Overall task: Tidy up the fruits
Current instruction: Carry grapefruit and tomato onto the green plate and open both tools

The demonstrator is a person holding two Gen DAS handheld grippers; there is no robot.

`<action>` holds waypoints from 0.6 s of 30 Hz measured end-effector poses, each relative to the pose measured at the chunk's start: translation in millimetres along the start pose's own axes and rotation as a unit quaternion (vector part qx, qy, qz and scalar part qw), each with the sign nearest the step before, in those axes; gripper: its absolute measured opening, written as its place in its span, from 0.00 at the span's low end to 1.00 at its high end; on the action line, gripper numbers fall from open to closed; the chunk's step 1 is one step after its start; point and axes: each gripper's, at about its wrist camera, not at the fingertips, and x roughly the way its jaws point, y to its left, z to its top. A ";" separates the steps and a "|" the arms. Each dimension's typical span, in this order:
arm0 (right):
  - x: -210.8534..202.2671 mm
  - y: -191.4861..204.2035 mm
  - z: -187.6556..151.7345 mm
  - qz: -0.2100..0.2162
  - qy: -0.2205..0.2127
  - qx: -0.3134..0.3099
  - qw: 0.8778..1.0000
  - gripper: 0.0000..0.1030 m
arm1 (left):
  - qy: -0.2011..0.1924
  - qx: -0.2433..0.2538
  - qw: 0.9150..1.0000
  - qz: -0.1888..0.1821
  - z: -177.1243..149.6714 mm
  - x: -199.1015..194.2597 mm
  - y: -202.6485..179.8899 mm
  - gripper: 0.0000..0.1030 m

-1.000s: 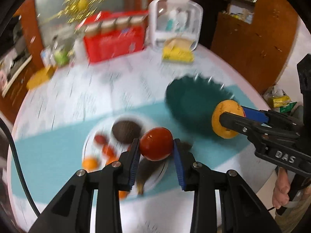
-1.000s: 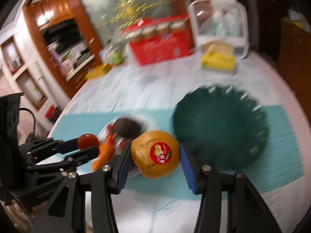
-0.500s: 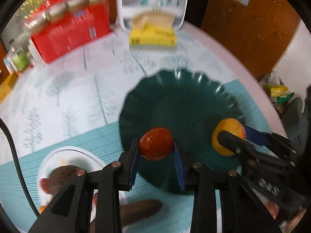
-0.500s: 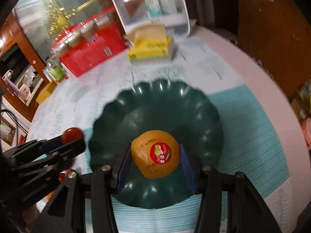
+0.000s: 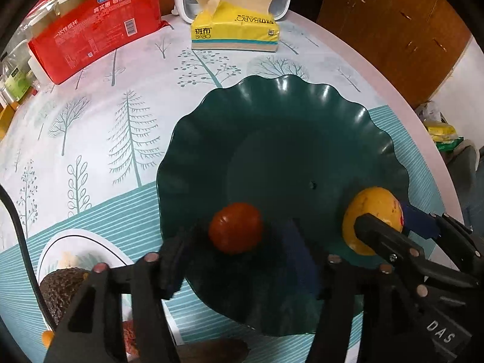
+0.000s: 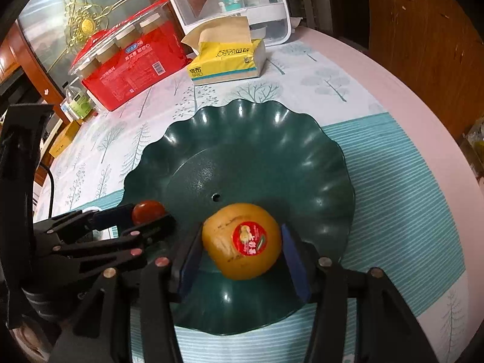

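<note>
A red tomato (image 5: pixel 236 228) rests in the near left part of the dark green scalloped dish (image 5: pixel 272 106). My left gripper (image 5: pixel 239 245) straddles it with jaws opening, and both pads stand clear of it. An orange with a red sticker (image 6: pixel 242 240) sits in the near part of the green dish (image 6: pixel 242 115). My right gripper (image 6: pixel 242 255) is around it, jaws opening, with a thin gap at the right pad. The left gripper (image 6: pixel 145 220) and the tomato (image 6: pixel 148 207) also show in the right wrist view, and the orange (image 5: pixel 372 211) in the left wrist view.
A white plate (image 5: pixel 78 242) with an avocado (image 5: pixel 60 284) and small fruits lies left of the dish on the teal mat. Behind stand a yellow tissue box (image 5: pixel 234 34), a red pack of paper cups (image 5: pixel 96 27) and a white container (image 6: pixel 230 3). The table edge curves along the right.
Both grippers came from over the white plate and mat to low over the green dish. The left jaws spread off the tomato. The right jaws eased off the orange.
</note>
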 end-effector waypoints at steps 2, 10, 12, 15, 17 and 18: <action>-1.9 -2.9 -0.2 0.004 0.001 0.007 1.000 0.51 | 0.003 -0.002 1.000 -0.004 -0.7 -3.7 1.3 0.66; -27.6 4.3 -2.4 -0.007 -0.014 -0.005 1.000 0.51 | -0.011 -0.014 1.000 0.008 -14.7 -35.4 4.4 0.71; -44.1 12.6 -1.3 -0.013 -0.028 -0.022 0.999 0.51 | -0.024 -0.015 0.999 0.016 -18.2 -51.7 5.6 0.71; -67.5 24.0 3.8 -0.023 -0.049 -0.047 0.997 0.51 | -0.050 -0.013 0.998 0.027 -21.8 -81.3 6.2 0.71; -88.2 32.1 8.9 -0.031 -0.066 -0.068 0.995 0.51 | -0.074 -0.007 0.996 0.042 -25.3 -104.8 5.5 0.71; -97.6 35.3 11.2 -0.034 -0.072 -0.077 0.994 0.51 | -0.082 -0.005 0.995 0.049 -26.7 -113.8 5.7 0.71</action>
